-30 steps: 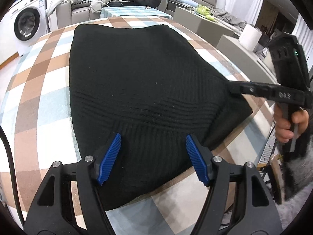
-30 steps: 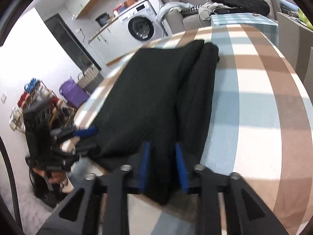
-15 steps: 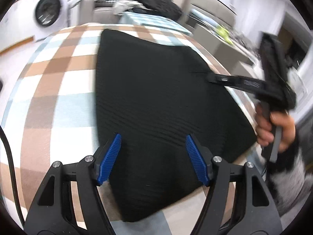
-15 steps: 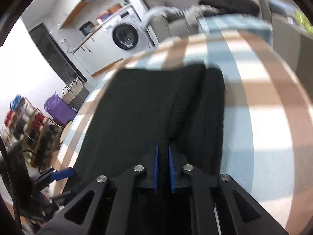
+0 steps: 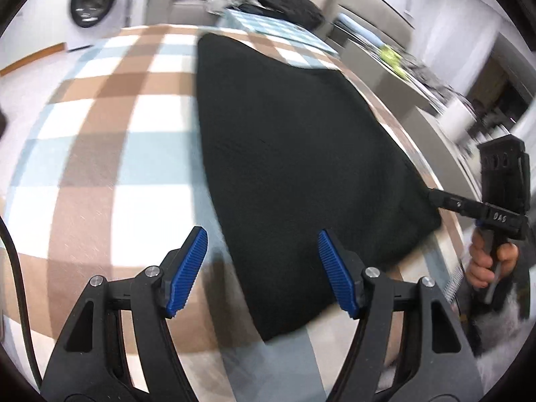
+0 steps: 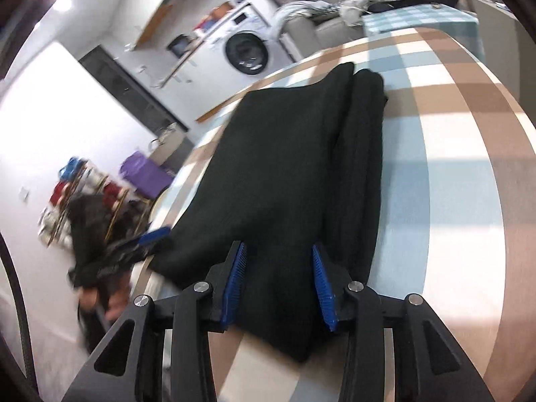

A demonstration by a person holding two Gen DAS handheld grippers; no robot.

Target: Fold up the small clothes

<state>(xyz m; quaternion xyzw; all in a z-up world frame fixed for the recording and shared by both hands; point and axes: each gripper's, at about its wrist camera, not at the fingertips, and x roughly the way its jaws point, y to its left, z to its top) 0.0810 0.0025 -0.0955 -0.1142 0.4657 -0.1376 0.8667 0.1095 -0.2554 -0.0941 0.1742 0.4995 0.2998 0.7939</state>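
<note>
With the black knit garment (image 5: 301, 167) folded on the checked desk (image 5: 100, 134), both the left gripper (image 5: 263, 268) and right gripper (image 6: 278, 284) stand wide-jawed (holding nothing), so regripping an edge likely comes next.

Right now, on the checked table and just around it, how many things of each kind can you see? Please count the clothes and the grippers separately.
Black knit garment, folded, on the checked table: 1
Grippers: 2, the left gripper open, the right gripper open around the garment's near end
Total: 3
</note>
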